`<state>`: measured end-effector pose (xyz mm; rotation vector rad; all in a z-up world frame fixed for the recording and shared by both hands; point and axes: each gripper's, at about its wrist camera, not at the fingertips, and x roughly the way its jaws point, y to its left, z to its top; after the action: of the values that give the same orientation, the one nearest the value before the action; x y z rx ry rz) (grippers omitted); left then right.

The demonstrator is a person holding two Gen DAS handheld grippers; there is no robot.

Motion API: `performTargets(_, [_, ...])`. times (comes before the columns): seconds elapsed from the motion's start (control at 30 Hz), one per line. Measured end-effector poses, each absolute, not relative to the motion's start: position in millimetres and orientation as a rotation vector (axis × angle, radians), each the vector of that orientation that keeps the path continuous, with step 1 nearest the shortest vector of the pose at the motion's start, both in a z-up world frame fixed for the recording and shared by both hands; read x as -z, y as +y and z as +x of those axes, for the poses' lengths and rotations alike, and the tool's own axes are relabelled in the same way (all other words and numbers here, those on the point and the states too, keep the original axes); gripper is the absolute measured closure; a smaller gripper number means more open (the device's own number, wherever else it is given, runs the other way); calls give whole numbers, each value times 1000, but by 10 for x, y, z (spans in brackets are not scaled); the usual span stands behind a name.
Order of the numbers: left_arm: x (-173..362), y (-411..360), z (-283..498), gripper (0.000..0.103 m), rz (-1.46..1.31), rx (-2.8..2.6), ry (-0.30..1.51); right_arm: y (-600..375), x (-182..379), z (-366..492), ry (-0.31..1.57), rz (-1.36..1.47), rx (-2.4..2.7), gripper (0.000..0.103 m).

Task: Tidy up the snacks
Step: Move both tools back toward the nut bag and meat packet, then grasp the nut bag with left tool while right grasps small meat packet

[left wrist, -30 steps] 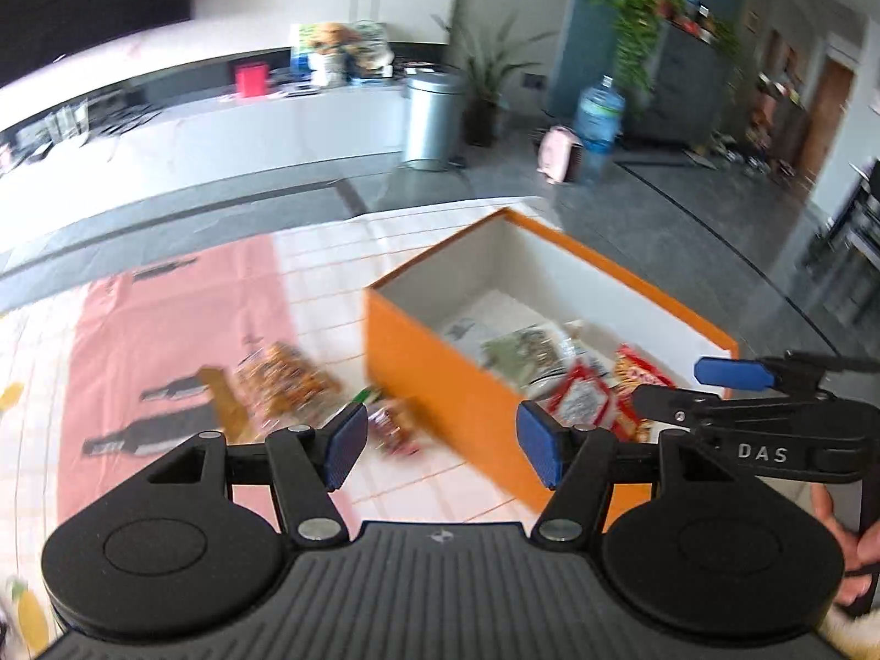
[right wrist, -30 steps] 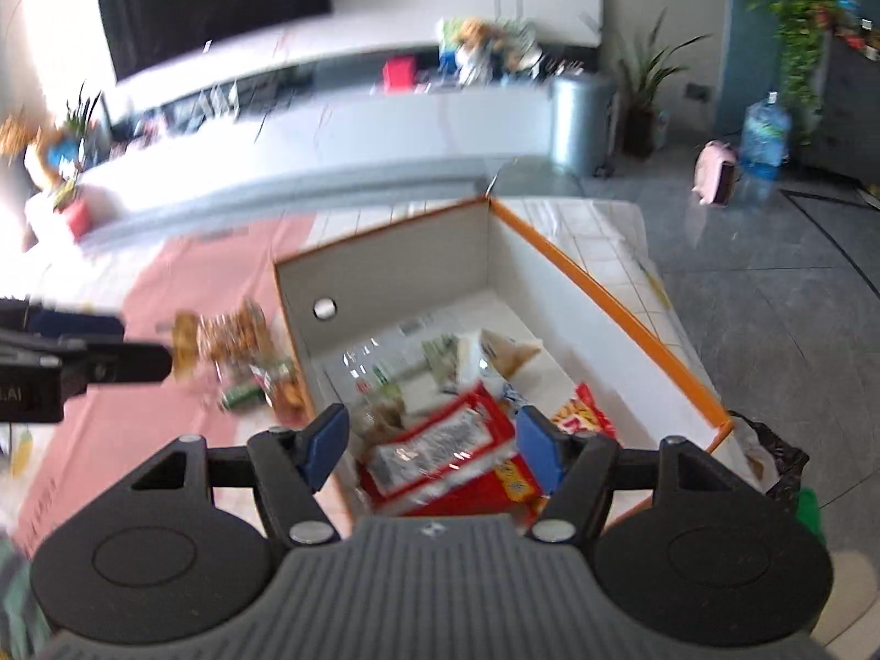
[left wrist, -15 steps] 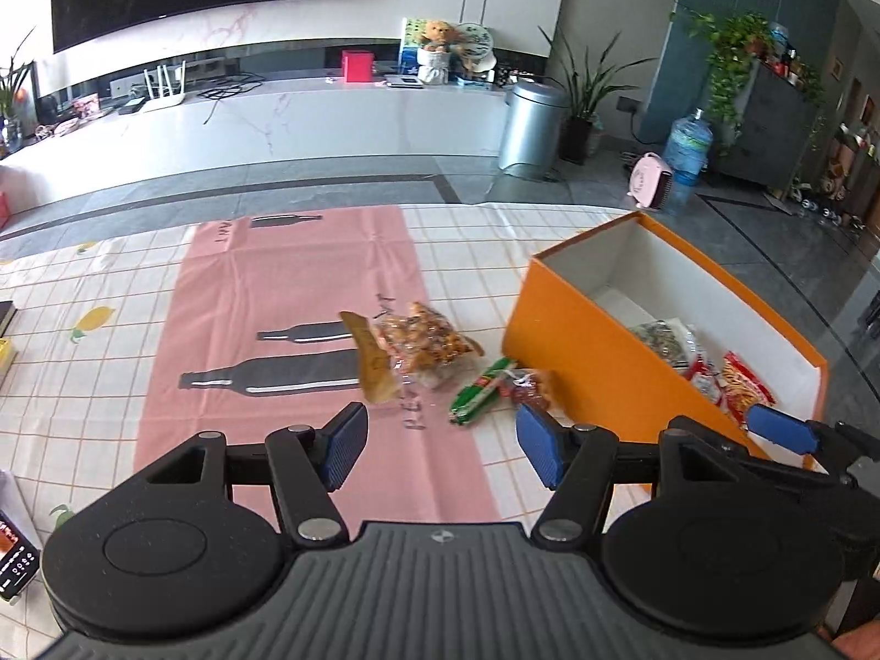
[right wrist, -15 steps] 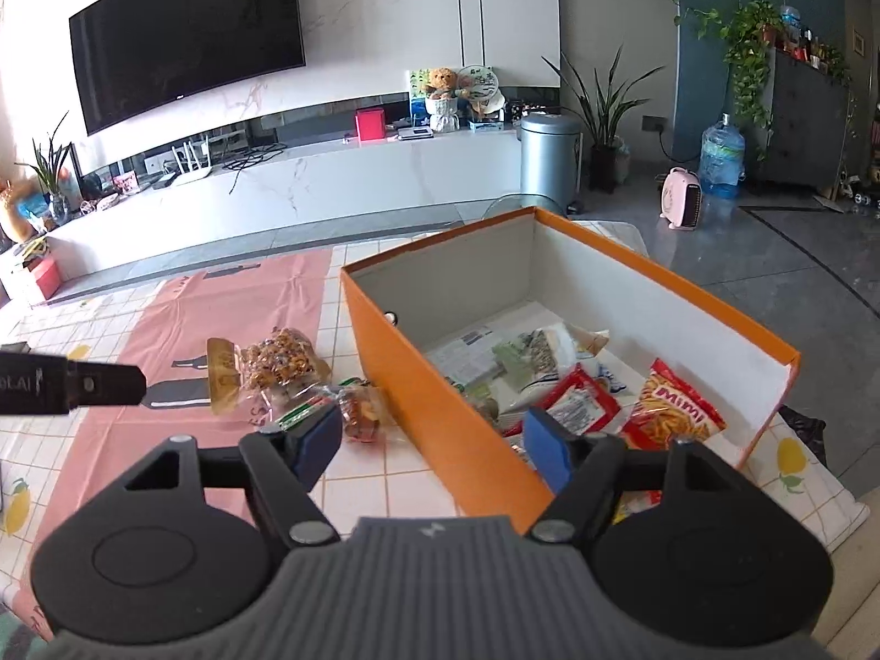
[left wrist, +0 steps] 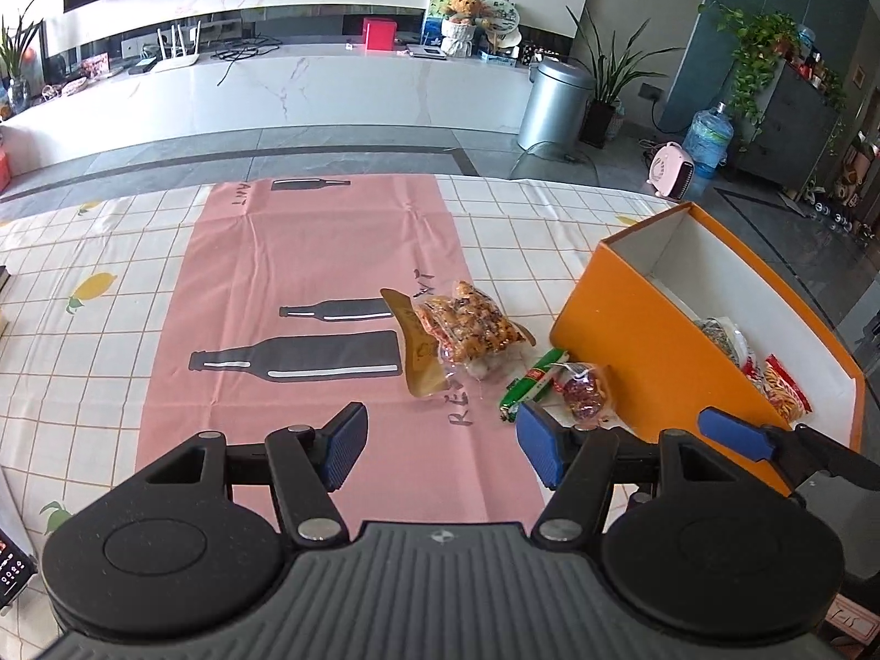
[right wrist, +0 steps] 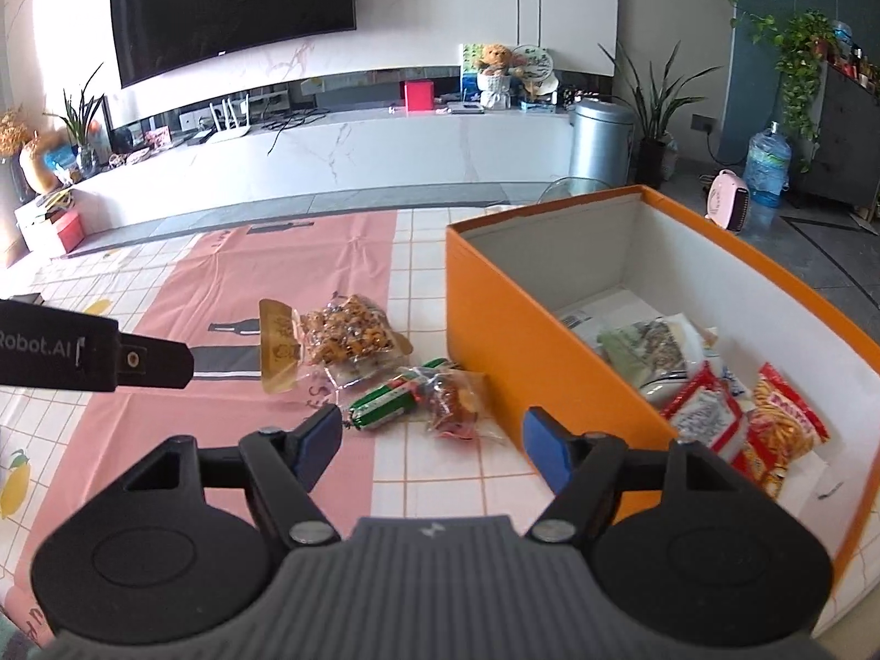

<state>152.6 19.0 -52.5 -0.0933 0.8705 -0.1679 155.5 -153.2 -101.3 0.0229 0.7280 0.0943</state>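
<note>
Three snack packets lie on the tabletop (left wrist: 330,253) just left of the orange box (right wrist: 495,330): a crinkly nut bag (right wrist: 346,338), a green stick (right wrist: 385,401), a red sweet pack (right wrist: 456,401). All look light, soft and slippery, best pinched across the middle. Both the right tool (right wrist: 432,443) and left tool (left wrist: 440,448) hover nearby, jaws apart, holding nothing
</note>
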Motion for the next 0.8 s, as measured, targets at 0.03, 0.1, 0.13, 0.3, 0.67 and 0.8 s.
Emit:
performTargets(0.03, [549,204,1555,30,-99,165,875,-1502,1040,1592,734,17,-97,33])
performTargets(0.1, [589,224,1617,30,-112,166,886,-1474,1089,1659,742,12,-98,32])
performTargets(0.13, [610,235,1643,30,-119,165,892,-1454,1106,1702,746,12,-98,32])
performTargets(0.3, [693,291,1776,30,-141,165,902,-1426,1191,1886,758,9,-100,32])
performTargets(0.67, [933,452,1954,30,-207,158,911,-1367,1389,2194,759,-9,-112,33])
performTargets(0.8, [992,480,2021,30,-229,162,912,-1359,1438,2277,756,-9,-131,34])
